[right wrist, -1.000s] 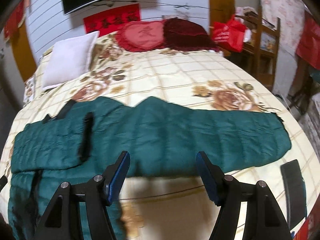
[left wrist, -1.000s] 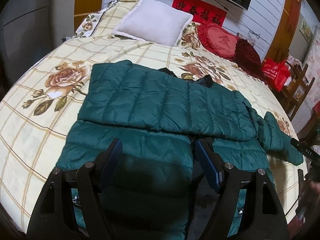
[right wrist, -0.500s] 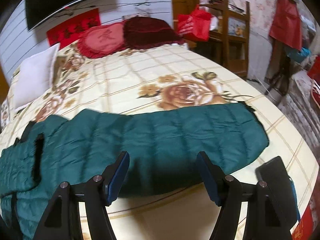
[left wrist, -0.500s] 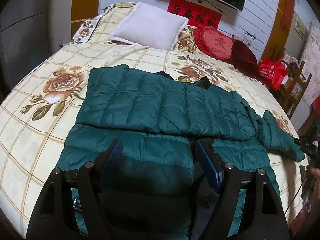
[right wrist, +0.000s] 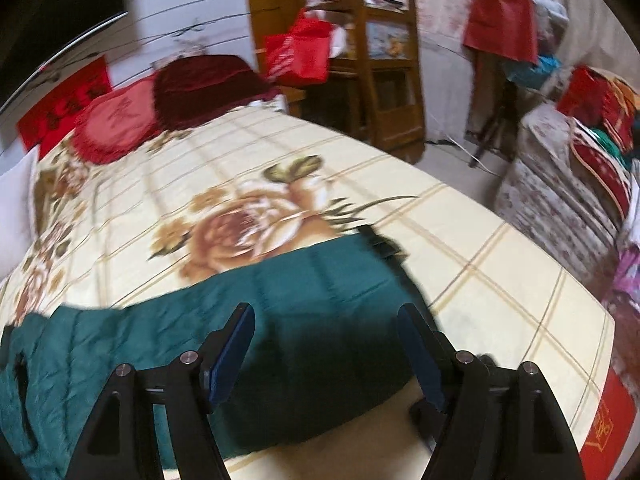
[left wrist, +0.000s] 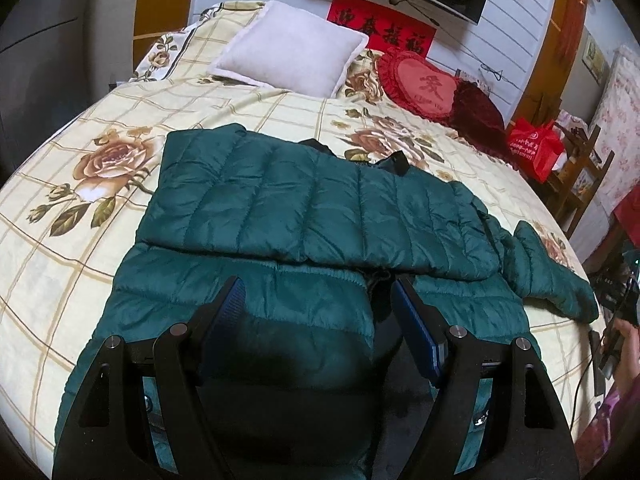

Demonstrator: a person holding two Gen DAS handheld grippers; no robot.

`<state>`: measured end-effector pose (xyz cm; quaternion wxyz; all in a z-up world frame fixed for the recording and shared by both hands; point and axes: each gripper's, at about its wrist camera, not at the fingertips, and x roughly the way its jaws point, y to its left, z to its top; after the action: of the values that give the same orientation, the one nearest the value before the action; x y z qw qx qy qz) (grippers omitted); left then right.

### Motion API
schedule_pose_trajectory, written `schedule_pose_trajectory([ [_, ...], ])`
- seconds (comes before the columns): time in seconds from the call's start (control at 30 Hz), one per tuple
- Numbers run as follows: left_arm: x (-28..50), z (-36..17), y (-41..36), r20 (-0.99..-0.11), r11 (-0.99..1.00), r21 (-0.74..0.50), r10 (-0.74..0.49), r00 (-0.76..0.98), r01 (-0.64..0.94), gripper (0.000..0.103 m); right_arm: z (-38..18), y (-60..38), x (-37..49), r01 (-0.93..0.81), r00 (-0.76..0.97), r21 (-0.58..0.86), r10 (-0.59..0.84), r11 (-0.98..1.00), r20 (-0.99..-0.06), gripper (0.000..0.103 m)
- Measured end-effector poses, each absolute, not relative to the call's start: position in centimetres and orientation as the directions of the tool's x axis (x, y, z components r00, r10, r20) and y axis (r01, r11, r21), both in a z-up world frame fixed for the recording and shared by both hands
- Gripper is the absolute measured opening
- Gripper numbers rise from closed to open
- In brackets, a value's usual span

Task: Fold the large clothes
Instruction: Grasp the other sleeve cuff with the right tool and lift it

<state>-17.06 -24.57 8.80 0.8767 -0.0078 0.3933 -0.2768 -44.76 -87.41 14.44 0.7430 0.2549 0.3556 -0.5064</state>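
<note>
A dark green quilted down jacket (left wrist: 304, 216) lies flat on the flowered bedspread (left wrist: 60, 208). One sleeve is folded across its chest; the other sleeve (left wrist: 552, 280) stretches out to the right. My left gripper (left wrist: 318, 312) is open and empty, hovering over the jacket's lower body. My right gripper (right wrist: 326, 340) is open and empty just above the outstretched sleeve (right wrist: 304, 292), near its dark cuff (right wrist: 380, 244). The right wrist view is motion-blurred.
A white pillow (left wrist: 292, 62), a red heart cushion (left wrist: 420, 84) and a dark red cushion (left wrist: 476, 116) lie at the bed's head. A wooden chair (right wrist: 384, 80) and a red bag (right wrist: 300, 52) stand beside the bed. The bed's edge (right wrist: 576, 304) is near the cuff.
My right gripper has swept right along the outstretched sleeve to its cuff end and come lower. My left gripper has drawn back slightly and stays open over the jacket body.
</note>
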Motion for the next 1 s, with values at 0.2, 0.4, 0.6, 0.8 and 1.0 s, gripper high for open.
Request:
schedule_pose_trajectory([
  [0.2, -16.5, 8.2, -24.6, -0.7, 0.85, -0.242, -0.486, 0.522, 0.467, 0.076, 12.3, -90.2, -46.1, 0.95, 0.205, 0.046, -0.506, 0.309, -0.838, 0.077],
  [0.4, -16.1, 7.3, -24.6, -0.718, 0.857, -0.244, -0.475, 0.51, 0.454, 0.076, 10.3, -91.1, -46.7, 0.95, 0.224, 0.09, -0.454, 0.299, -0.862, 0.077],
  [0.6, -16.0, 6.9, -24.8, -0.724, 0.861, -0.233, -0.464, 0.51, 0.453, 0.076, 9.8, -90.7, -45.6, 0.942, 0.207, 0.049, -0.458, 0.333, -0.864, 0.078],
  [0.8, -15.8, 6.7, -24.6, -0.733, 0.865, -0.234, -0.457, 0.504, 0.443, 0.076, 10.7, -89.7, -44.9, 0.914, 0.259, 0.059, -0.465, 0.401, -0.846, 0.033],
  [1.0, -15.8, 7.4, -24.0, -0.712, 0.869, -0.231, -0.458, 0.532, 0.438, 0.076, 14.6, -87.6, -43.8, 0.867, 0.349, 0.077, -0.491, 0.492, -0.798, 0.026],
])
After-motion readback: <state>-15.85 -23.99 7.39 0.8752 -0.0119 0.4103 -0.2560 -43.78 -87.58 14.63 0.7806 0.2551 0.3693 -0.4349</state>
